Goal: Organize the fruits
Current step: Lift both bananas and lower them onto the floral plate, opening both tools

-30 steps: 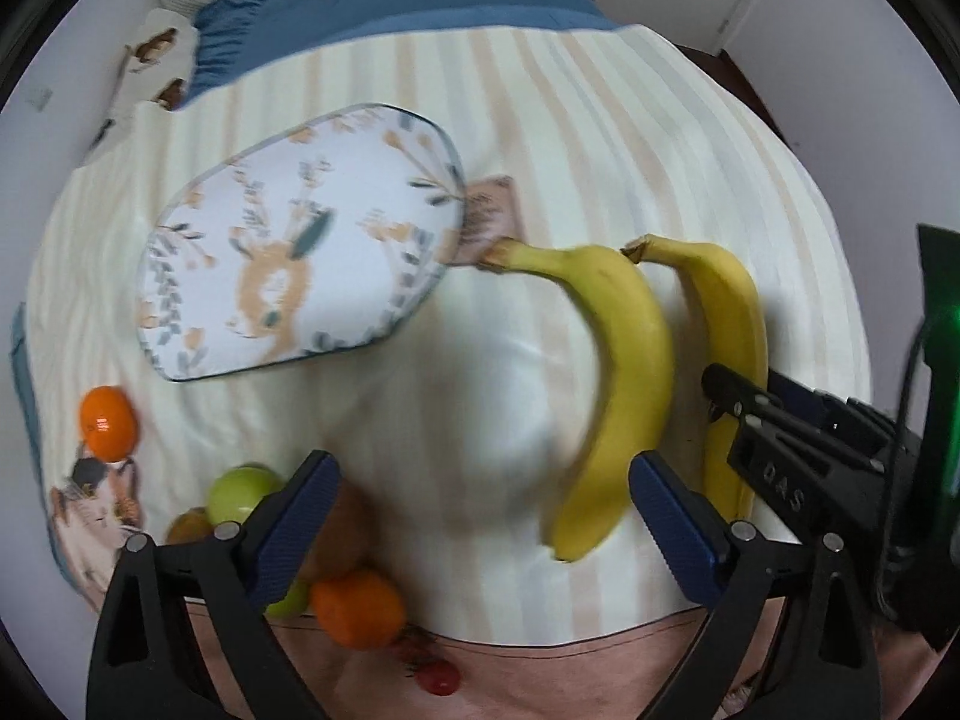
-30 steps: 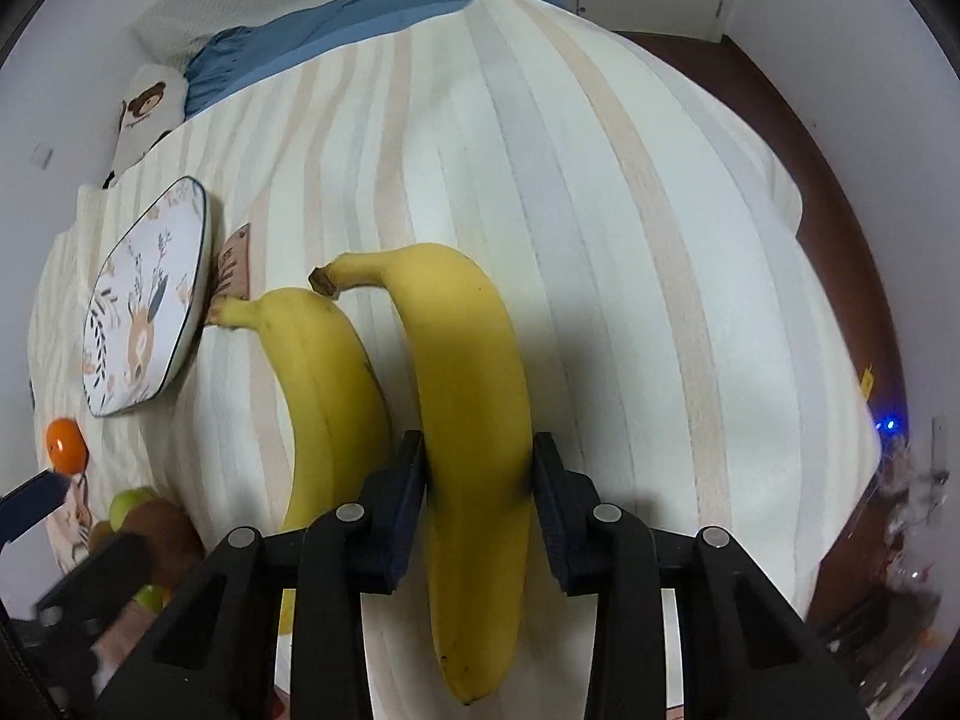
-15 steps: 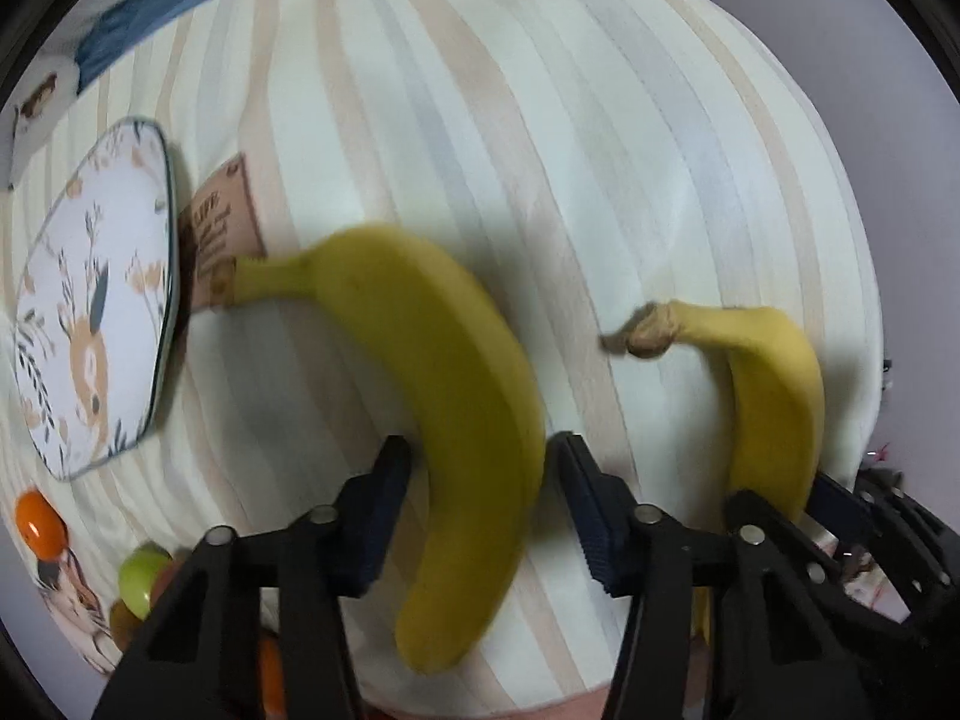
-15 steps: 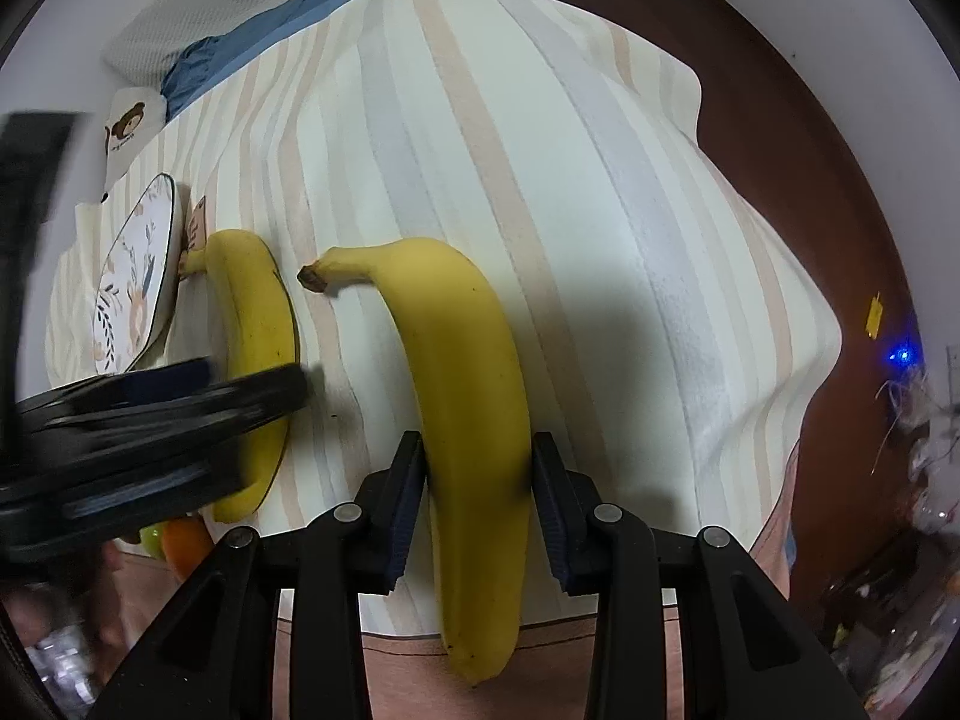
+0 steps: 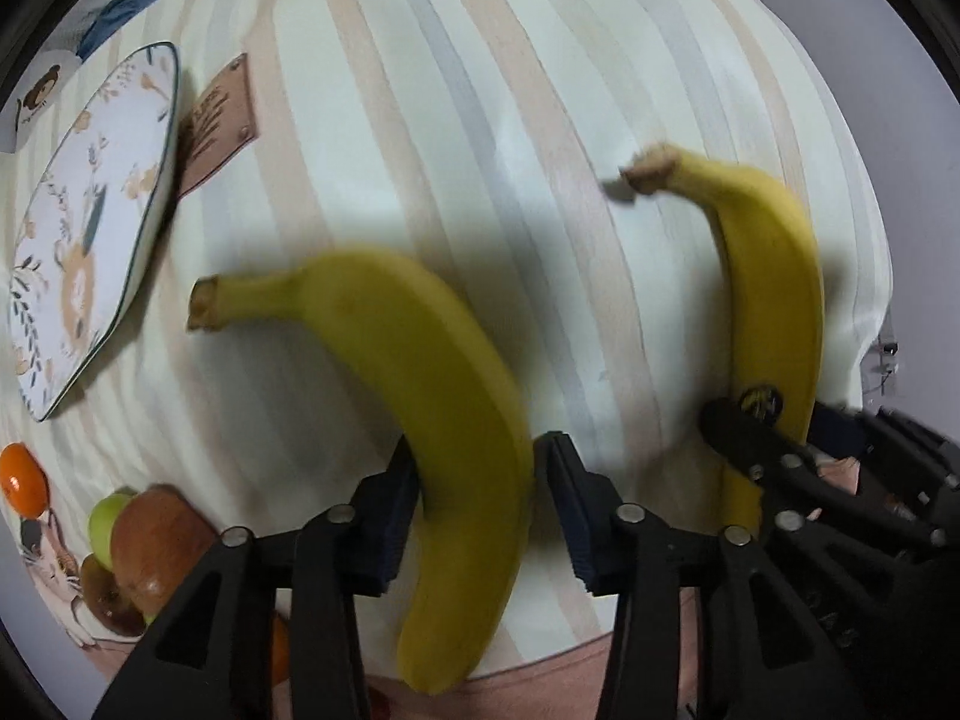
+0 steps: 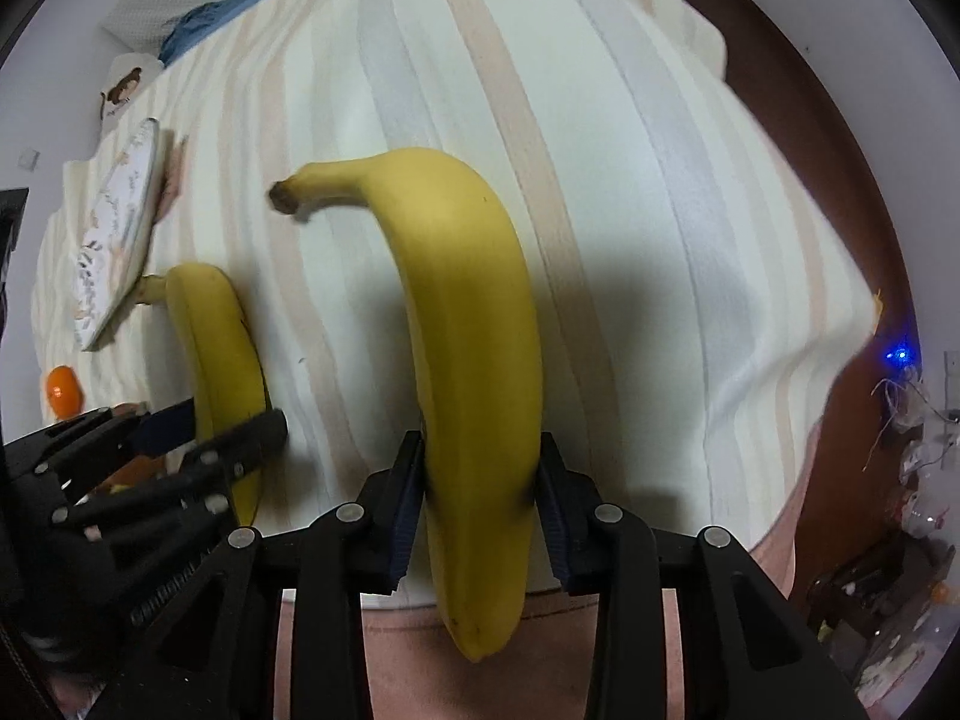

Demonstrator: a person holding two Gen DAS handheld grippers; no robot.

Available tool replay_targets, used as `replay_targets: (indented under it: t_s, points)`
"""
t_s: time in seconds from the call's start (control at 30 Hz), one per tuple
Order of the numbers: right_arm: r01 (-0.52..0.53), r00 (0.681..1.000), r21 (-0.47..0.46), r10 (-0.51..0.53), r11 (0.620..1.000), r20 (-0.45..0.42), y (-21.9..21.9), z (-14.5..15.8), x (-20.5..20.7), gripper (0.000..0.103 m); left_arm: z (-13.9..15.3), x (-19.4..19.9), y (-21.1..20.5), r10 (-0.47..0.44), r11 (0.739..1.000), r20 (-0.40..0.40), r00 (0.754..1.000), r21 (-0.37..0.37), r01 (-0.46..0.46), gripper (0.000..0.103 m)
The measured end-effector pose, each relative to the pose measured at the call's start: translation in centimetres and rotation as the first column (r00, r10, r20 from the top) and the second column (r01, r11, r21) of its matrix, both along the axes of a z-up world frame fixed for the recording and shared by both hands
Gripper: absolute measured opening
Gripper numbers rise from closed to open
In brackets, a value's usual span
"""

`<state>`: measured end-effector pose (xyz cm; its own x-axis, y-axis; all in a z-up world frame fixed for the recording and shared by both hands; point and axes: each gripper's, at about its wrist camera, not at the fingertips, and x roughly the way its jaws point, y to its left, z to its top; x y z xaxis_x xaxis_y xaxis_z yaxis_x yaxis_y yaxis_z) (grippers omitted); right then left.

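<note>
Two yellow bananas are held above a striped bedspread. My left gripper (image 5: 480,504) is shut on the left banana (image 5: 438,396); the same banana (image 6: 222,354) shows at the left of the right wrist view. My right gripper (image 6: 480,498) is shut on the right banana (image 6: 474,348), which also shows in the left wrist view (image 5: 774,276) with the right gripper's fingers (image 5: 756,444) around its lower part. Both bananas point their stems away from me and to the left.
A deer-print cushion (image 5: 84,228) and a brown tag (image 5: 219,120) lie at the left. A pile of fruit sits at the lower left: an orange (image 5: 24,480), a green apple (image 5: 108,516), a brown fruit (image 5: 162,546). The bed edge and dark floor (image 6: 798,138) are at the right.
My left gripper moved right and closed on the left banana, then lifted it off the bedspread, away from the cushion. My right gripper kept its banana and raised it.
</note>
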<state>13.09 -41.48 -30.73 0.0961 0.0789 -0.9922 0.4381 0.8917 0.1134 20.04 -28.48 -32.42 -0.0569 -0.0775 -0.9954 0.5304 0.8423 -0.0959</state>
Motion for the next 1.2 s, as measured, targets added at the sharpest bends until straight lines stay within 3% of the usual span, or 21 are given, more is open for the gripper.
replay_targets:
  t_s: [0.17, 0.37, 0.73, 0.8, 0.97, 1.2]
  points:
    - [0.034, 0.999, -0.014, -0.034, 0.999, 0.018, -0.2, -0.9, 0.0, 0.037, 0.3, -0.3, -0.3, 0.022, 1.000, 0.043, 0.999, -0.010, -0.021, 0.032]
    - [0.040, 0.995, -0.018, -0.039, 0.999, 0.089, 0.0, 1.4, -1.8, 0.037, 2.2, -1.9, 1.2, 0.058, 0.997, 0.089, 0.994, -0.052, -0.054, 0.030]
    - [-0.010, 0.980, 0.049, 0.000, 0.999, 0.198, 0.4, 8.3, -3.3, 0.036, 10.8, -0.8, 7.3, 0.171, 0.976, 0.197, 0.965, -0.169, -0.138, 0.030]
    - [-0.025, 0.977, 0.058, 0.012, 0.998, 0.214, 2.1, 9.1, -1.7, 0.036, 13.7, 1.3, 5.6, 0.192, 0.971, 0.210, 0.959, -0.182, -0.154, 0.030]
    - [-0.068, 0.968, 0.086, 0.045, 0.994, 0.247, 4.6, 11.4, 0.8, 0.036, 16.8, 4.6, 8.2, 0.237, 0.962, 0.237, 0.942, -0.194, -0.193, 0.030]
    - [-0.103, 0.966, 0.134, 0.066, 0.986, 0.252, 11.3, 11.7, 7.7, 0.036, 15.7, 11.8, 13.9, 0.306, 0.950, 0.249, 0.919, -0.145, -0.277, 0.030]
